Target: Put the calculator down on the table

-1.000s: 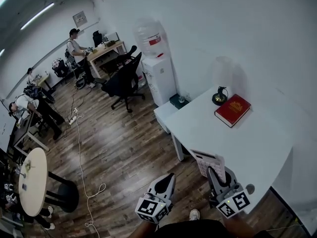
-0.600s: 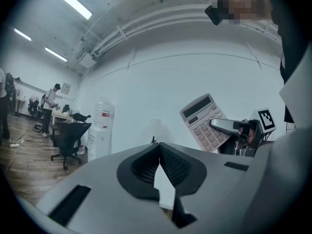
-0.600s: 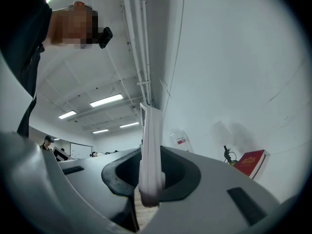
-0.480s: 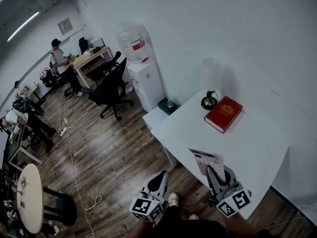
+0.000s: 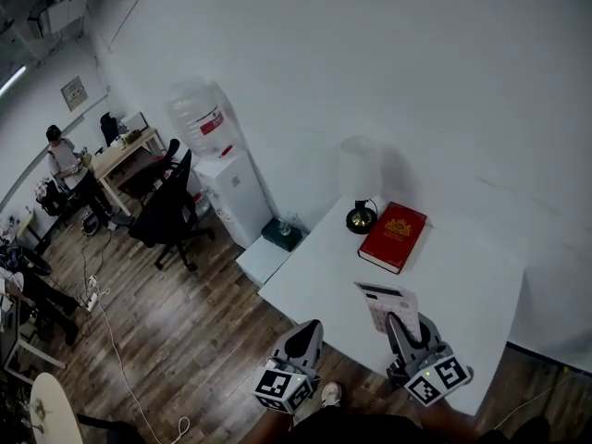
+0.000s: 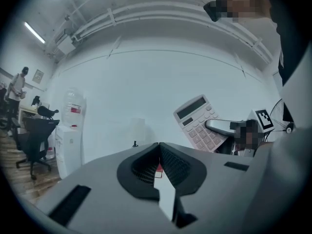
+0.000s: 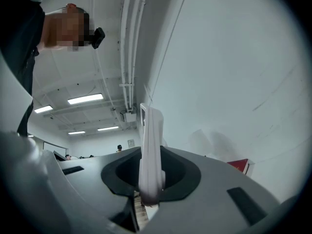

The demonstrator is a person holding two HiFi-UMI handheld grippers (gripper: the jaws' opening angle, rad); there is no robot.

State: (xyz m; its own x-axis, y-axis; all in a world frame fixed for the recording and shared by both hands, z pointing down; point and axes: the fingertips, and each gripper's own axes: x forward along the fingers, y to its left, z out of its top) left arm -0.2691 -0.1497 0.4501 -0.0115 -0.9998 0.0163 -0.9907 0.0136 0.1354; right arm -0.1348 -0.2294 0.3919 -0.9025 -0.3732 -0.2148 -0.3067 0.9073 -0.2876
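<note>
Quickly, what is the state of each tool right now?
Left tool: closed, holding nothing.
Right tool: closed on the calculator.

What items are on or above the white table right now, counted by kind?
Red book: 1
Lamp: 1
Calculator, gripped in the right tool above the table: 1
Total: 3

Pale calculator (image 5: 387, 304) tilted above white table (image 5: 462, 289)
</note>
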